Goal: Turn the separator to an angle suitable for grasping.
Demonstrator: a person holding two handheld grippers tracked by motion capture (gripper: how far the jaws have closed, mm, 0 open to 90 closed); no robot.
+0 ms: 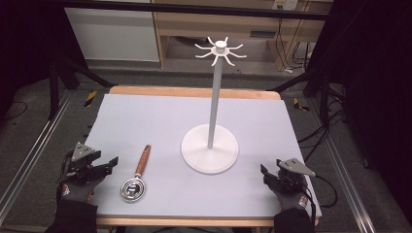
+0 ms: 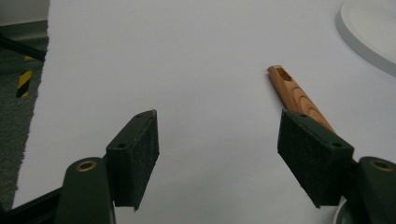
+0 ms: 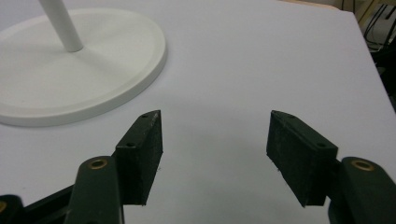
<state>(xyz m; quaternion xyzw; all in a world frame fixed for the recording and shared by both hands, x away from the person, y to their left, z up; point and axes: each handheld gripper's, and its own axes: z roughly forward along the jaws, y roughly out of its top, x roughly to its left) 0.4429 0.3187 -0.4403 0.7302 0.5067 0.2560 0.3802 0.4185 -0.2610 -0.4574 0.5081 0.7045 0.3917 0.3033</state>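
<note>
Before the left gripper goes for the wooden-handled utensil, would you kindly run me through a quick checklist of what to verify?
1. Left gripper open: ok, jaws stand wide apart with nothing between them.
2. Right gripper open and out of the way: ok, it rests near the table's right front corner.
3. Utensil within reach: ok, it lies flat just to the right of the left gripper.
4. Wooden handle free to grasp: ok, nothing lies on it; the right jaw hides its near part in the left gripper view.
5. Hook stand upright and apart from the utensil: ok.
6. Hole in handle end fits a hook: cannot tell.
</note>
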